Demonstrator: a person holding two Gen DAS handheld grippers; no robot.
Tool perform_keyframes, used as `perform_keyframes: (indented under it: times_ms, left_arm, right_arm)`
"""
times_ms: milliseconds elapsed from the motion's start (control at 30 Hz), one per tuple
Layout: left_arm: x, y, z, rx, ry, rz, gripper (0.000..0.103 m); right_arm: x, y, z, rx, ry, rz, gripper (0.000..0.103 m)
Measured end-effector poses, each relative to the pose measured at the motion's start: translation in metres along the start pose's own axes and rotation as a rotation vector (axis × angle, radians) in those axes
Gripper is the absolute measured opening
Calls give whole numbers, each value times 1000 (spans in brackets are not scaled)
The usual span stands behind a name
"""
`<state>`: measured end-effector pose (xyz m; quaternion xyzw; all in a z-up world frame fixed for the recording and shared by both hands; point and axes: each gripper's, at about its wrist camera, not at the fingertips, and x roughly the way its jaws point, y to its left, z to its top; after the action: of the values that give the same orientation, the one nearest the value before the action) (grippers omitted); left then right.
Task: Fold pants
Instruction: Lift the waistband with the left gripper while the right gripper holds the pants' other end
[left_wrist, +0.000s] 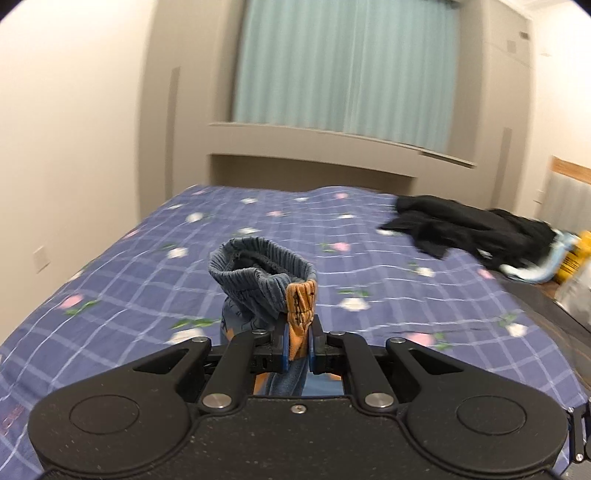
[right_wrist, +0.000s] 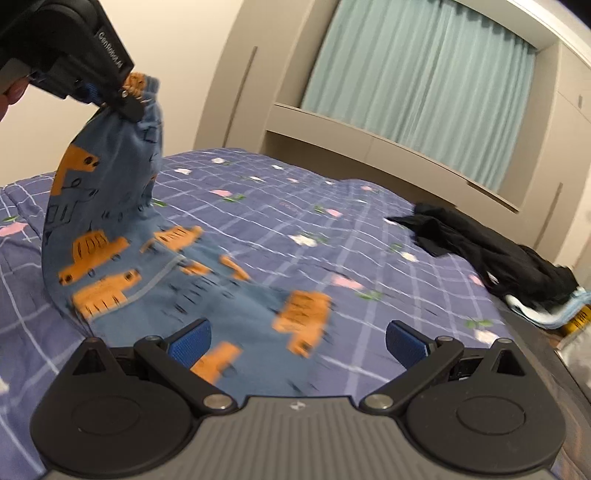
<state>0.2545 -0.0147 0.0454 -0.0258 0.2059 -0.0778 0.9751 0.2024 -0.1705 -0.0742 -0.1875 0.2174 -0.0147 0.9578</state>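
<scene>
Left gripper (left_wrist: 298, 341): pads pressed together on the ribbed waistband of the pants (left_wrist: 275, 280), pinching an orange patch of the fabric. The band stands up above the fingertips in a loose open ring; the rest of the garment drops out of sight below the tool.

Right gripper (right_wrist: 297, 341): blue pads (right_wrist: 190, 341) spread wide apart, holding nothing. It hangs just above the lower part of the pants, not touching as far as the view shows.

The right wrist view shows the pants (right_wrist: 110, 206) more fully. They are small, blue, printed with orange vehicles. The top end is lifted off the bed by the left gripper (right_wrist: 122, 99); the cloth falls steeply from it, then trails flat across the bedsheet (right_wrist: 369, 240) toward the right gripper. The legs lie partly rumpled, and motion blur hides whether they are aligned.

Judged progress: early. One end is picked up, and no crease or fold is visible. Left to do, likely: get a second hold, spread or align the legs, lay the pants flat, fold them over.

Farther off: a dark heap of clothes (right_wrist: 487, 251) near the bed's right edge, well apart from the pants, with something light blue and yellow beneath it. Beyond that, a beige ledge and a pale green curtain (left_wrist: 343, 66).
</scene>
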Motion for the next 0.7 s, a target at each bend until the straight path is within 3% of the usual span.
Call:
perform_keyframes:
  times_ms: [167,367,700]
  left_arm:
    - [-8,-48,-10,120,-9,-100,10]
    - [4,-91,-41,234,67,-174,10]
    - [32,-113,-87,329,202,-238,13]
  right_arm:
    - [-22,-18,-21,15,40,-59,103]
    - [-34,-28,-42,19,91,-114,103]
    - [-41,-38,-70,73,173,-141,103]
